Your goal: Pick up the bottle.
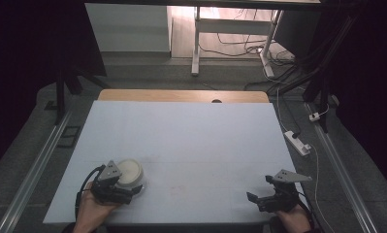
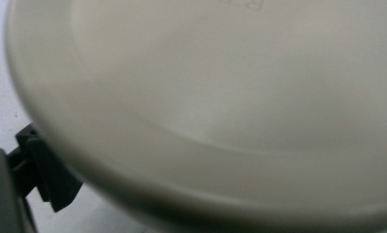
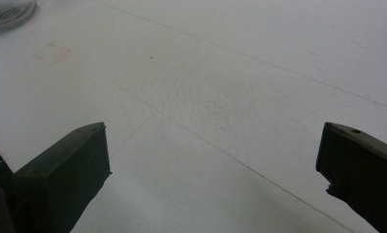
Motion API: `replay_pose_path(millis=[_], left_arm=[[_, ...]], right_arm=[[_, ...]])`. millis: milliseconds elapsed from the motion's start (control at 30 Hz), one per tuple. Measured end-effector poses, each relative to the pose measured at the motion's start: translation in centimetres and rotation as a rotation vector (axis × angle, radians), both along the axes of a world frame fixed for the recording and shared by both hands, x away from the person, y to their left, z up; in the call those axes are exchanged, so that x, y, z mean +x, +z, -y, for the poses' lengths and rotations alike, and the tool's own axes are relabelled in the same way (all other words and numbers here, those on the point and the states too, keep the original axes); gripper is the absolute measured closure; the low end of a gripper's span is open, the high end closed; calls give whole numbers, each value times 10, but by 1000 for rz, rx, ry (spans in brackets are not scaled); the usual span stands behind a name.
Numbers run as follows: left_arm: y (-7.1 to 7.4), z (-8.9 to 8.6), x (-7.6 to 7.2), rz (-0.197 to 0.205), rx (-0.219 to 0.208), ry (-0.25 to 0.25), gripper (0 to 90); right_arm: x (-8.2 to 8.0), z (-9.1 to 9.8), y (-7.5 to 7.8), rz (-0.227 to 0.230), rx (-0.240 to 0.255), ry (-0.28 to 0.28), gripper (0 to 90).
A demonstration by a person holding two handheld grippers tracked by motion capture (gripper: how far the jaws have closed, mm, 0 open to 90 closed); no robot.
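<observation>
White round bowl (image 1: 129, 172) lower left of high view on white table cover (image 1: 191, 141), left gripper (image 1: 124, 193) at its near rim, looks clamped on it, bowl blurred w/ one black jaw lower left in left gripper view, right gripper (image 1: 260, 197) lower right, jaws wide apart, holding nothing, well apart from bowl.

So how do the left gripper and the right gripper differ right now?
The left gripper sits at the white bowl, near the table's left front corner; the right gripper is near the right front corner with nothing by it. The left gripper view shows the bowl's rim up close; the right gripper's jaws stand wide apart over bare tabletop. Both are black, hand-held, and carry a grey three-cornered plate.
</observation>
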State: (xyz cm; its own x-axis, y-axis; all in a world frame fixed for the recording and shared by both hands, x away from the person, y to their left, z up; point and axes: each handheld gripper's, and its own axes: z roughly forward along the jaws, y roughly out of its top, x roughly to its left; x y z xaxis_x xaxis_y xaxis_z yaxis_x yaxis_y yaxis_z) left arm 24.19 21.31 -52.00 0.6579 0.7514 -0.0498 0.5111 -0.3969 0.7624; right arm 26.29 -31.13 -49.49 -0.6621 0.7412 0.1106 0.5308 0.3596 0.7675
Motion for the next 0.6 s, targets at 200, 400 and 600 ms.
replay_pose_path(millis=[200,400,600], left_arm=[[-1,-1,0,16,-6,-12,66],[-1,-1,1,8,-3,-12,68],[1,-1,2,-11,-6,-5,70]], right_arm=[[0,0,0,0,0,0,0],[0,0,0,0,-1,2,0],[0,0,0,0,-1,3,0]])
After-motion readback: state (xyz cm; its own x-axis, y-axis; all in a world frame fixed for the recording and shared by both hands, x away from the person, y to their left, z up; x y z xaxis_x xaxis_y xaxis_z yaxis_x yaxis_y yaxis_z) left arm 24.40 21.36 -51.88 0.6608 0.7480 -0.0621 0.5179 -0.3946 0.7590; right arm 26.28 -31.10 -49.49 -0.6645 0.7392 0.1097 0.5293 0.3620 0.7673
